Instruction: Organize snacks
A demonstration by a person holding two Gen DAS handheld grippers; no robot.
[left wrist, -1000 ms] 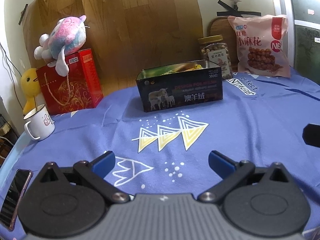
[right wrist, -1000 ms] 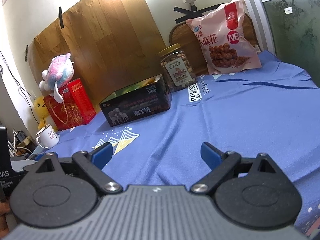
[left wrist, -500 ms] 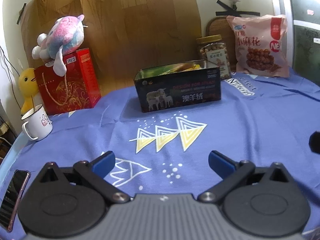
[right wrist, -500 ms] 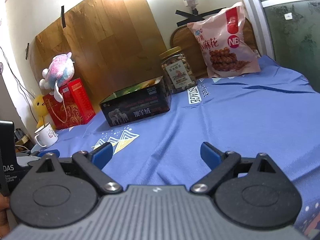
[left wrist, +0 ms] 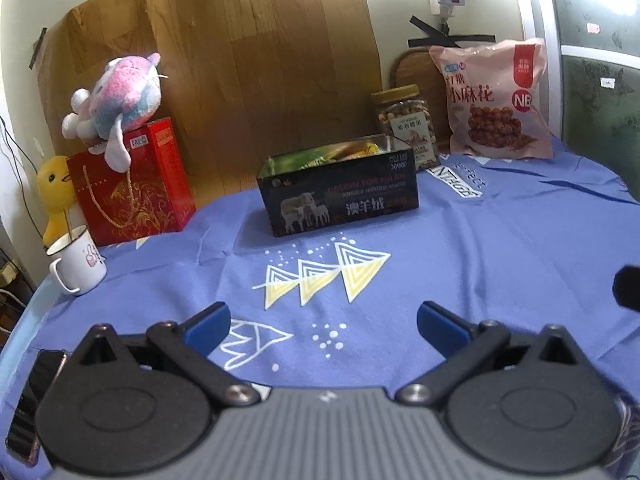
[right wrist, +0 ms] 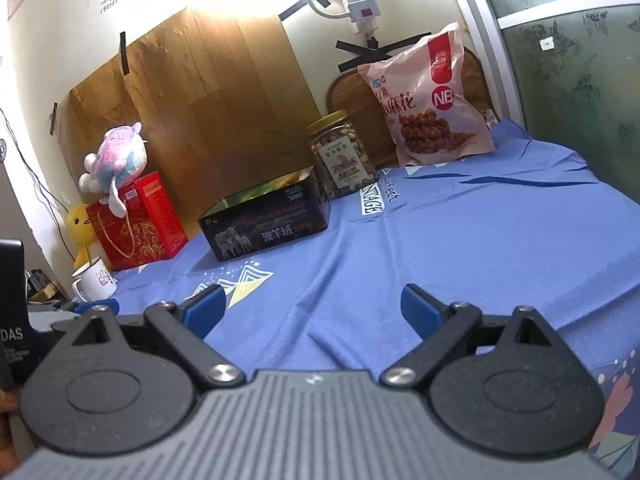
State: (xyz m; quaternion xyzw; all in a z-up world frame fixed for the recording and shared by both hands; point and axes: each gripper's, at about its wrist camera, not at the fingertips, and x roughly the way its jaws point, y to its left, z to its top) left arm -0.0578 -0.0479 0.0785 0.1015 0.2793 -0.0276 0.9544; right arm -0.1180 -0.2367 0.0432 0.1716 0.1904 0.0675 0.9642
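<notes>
Both the left gripper (left wrist: 324, 326) and the right gripper (right wrist: 312, 306) hung over the blue tablecloth (left wrist: 500, 248) with jaws spread wide and nothing between them. The open dark box (left wrist: 340, 196) holding snack packets stood well ahead of both. Behind it, the nut jar (right wrist: 344, 154) and pink snack bag (right wrist: 428, 108) stood by the wall.

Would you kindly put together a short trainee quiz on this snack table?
1. True or false: the left gripper is shut on a snack.
2. What stands directly right of the black box: A the nut jar, B the white mug, C the red gift box?
3. What sits on top of the red gift box?

Key: 1 false, both it and the right gripper are open and empty. 2 A. 3 the plush toy.
</notes>
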